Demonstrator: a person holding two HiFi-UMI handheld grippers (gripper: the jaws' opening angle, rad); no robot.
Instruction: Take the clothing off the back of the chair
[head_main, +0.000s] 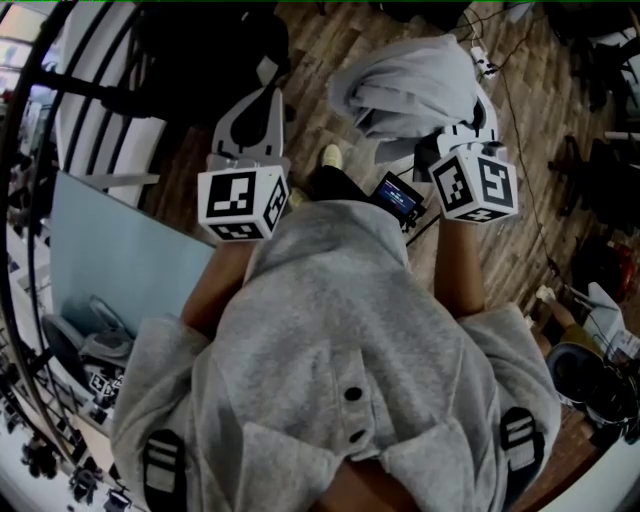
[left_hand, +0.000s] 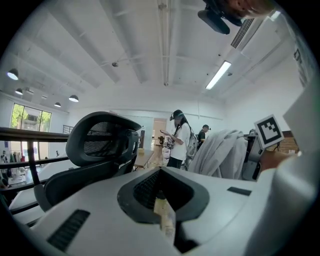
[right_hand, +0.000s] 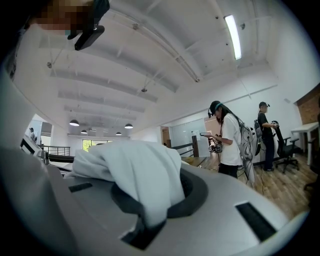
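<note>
Right gripper (right_hand: 150, 222) pinches the grey clothing (right_hand: 135, 175), left gripper (left_hand: 165, 220) closed and empty; operator should grip firmly and carry it clear of the chair (left_hand: 100, 145).

Pale grey clothing (head_main: 415, 85), black chair (left_hand: 100, 144)

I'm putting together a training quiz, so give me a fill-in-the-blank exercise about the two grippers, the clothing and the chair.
Of the left gripper and right gripper, the grey clothing is clamped in the ___ one. The other holds ___. The mesh chair is coloured ___.
Missing words: right; nothing; black.
</note>
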